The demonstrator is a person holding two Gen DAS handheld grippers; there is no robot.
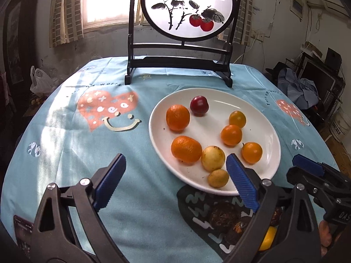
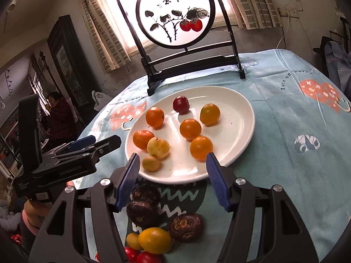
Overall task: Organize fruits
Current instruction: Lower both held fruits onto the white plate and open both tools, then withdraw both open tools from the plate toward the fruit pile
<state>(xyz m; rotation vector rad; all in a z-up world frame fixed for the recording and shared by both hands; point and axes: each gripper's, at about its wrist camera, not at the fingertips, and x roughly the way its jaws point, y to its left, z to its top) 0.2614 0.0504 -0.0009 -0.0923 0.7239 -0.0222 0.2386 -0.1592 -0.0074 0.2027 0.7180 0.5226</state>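
Right wrist view: right gripper [image 2: 172, 176] spread wide, empty, over plate [image 2: 239, 131] near rim.
Loose fruit: dark fruits [image 2: 186, 226], yellow fruit [image 2: 154, 240], nearer than plate, under fingers.
Left gripper [image 1: 175, 179]: spread, empty, w/ plate ahead-right.
Nearer: right.

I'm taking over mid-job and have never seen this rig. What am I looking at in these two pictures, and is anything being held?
There is no robot arm: a person holds a two-finger gripper in each hand, each with a fisheye camera looking along its blue fingers. One picture is from the left gripper, the other from the right gripper. Both stand open and hold nothing.

On the blue tablecloth sits a white plate with eight fruits: oranges, yellow ones and a dark red fruit. Nearer, off the plate, lie dark brown fruits, a yellow fruit and small red ones. Behind stands a framed round painting.
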